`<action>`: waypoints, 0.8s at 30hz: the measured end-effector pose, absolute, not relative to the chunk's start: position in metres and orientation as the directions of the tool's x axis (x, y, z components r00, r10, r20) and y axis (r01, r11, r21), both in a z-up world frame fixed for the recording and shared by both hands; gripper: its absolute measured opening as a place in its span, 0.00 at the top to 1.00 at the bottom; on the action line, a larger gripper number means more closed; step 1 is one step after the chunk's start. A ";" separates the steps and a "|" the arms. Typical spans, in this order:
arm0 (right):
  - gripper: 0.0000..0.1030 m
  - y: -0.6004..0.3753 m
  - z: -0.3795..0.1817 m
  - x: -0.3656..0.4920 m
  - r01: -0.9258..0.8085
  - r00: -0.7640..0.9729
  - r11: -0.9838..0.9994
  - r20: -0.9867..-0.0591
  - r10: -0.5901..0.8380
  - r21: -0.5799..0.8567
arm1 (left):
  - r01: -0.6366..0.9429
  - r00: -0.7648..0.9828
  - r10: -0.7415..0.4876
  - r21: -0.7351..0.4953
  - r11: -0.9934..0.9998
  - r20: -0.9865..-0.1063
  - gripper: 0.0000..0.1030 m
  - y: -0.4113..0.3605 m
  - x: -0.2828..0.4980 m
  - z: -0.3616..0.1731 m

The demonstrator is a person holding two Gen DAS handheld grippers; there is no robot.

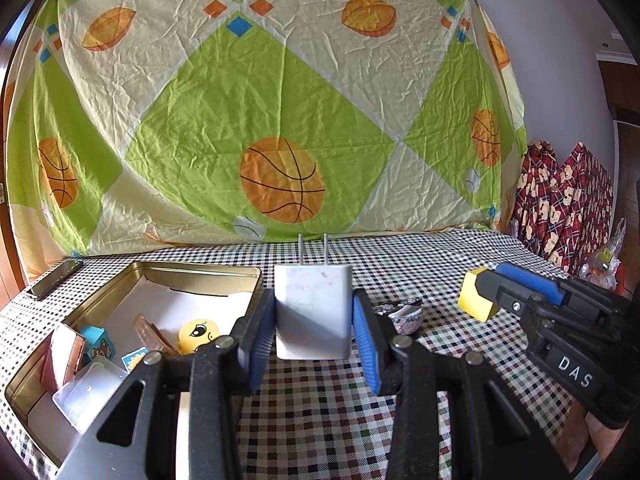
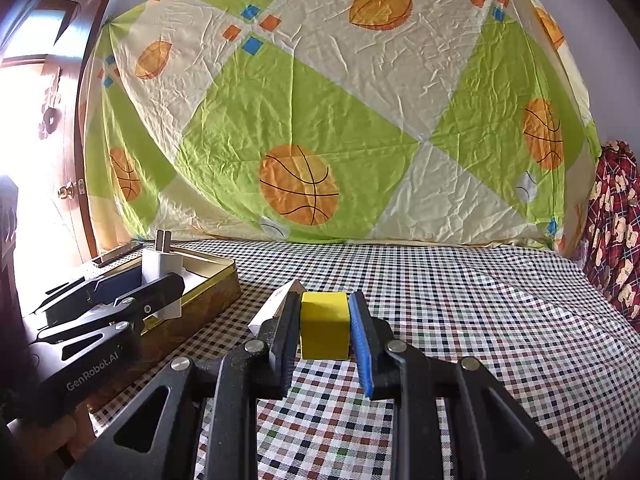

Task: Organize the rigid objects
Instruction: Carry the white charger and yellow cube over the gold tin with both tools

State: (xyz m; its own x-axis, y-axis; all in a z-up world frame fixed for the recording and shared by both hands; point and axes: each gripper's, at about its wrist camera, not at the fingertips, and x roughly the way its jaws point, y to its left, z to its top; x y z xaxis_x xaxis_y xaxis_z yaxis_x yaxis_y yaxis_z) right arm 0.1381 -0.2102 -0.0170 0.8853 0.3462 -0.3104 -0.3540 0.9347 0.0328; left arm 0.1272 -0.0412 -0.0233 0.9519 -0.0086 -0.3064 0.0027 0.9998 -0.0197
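My left gripper (image 1: 314, 316) is shut on a white plug charger (image 1: 313, 310), prongs pointing up, held above the checked tablecloth just right of a gold tin tray (image 1: 168, 270). The same charger (image 2: 162, 268) and left gripper (image 2: 154, 286) show at the left of the right wrist view, over the tray's edge (image 2: 218, 264). My right gripper (image 2: 324, 320) is shut on a yellow block (image 2: 324, 326). In the left wrist view this gripper (image 1: 486, 294) holds the block (image 1: 472, 296) off to the right, above the table.
The tray holds a yellow face toy (image 1: 198, 336), a blue bear cube (image 1: 98, 346), brown pieces and a clear box (image 1: 90, 394). A phone (image 1: 56, 278) lies behind the tray. A patterned bowl piece (image 1: 404, 314) and a white box (image 2: 274, 306) lie on the cloth. A basketball sheet hangs behind.
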 end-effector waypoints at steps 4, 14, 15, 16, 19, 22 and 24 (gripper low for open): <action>0.74 -0.209 -0.017 0.136 -0.356 0.886 0.934 -0.306 0.349 0.034 | 0.000 0.953 -0.006 -0.020 1.000 -0.303 0.64 -0.040 0.125 -0.023; 0.74 -0.209 -0.016 0.128 -0.364 0.890 0.931 -0.283 0.357 0.030 | -0.007 0.957 0.000 -0.022 1.000 -0.291 0.64 -0.035 0.117 -0.022; 0.74 -0.208 -0.015 0.128 -0.365 0.890 0.930 -0.281 0.358 0.028 | -0.007 0.957 0.000 -0.022 1.000 -0.291 0.64 -0.035 0.117 -0.022; 0.74 -0.208 -0.016 0.127 -0.366 0.890 0.930 -0.280 0.359 0.028 | -0.006 0.957 0.000 -0.023 1.000 -0.290 0.64 -0.034 0.117 -0.022; 0.74 -0.208 -0.016 0.126 -0.368 0.891 0.929 -0.276 0.361 0.029 | -0.006 0.957 -0.001 -0.024 1.000 -0.289 0.64 -0.034 0.116 -0.022; 0.74 -0.207 -0.015 0.124 -0.370 0.891 0.929 -0.270 0.364 0.031 | -0.009 0.958 0.001 -0.025 1.000 -0.287 0.64 -0.034 0.115 -0.022; 0.74 -0.207 -0.015 0.123 -0.372 0.892 0.928 -0.264 0.366 0.030 | -0.008 0.958 0.000 -0.026 1.000 -0.287 0.64 -0.034 0.114 -0.022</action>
State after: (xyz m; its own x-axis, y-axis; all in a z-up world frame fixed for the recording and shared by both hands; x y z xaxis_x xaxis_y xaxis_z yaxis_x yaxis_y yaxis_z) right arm 0.1234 -0.2072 -0.0153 0.8922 0.3663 -0.2642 -0.3719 0.9278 0.0304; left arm 0.1139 -0.0336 -0.0221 0.9581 0.0002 -0.2866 -0.0079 0.9996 -0.0256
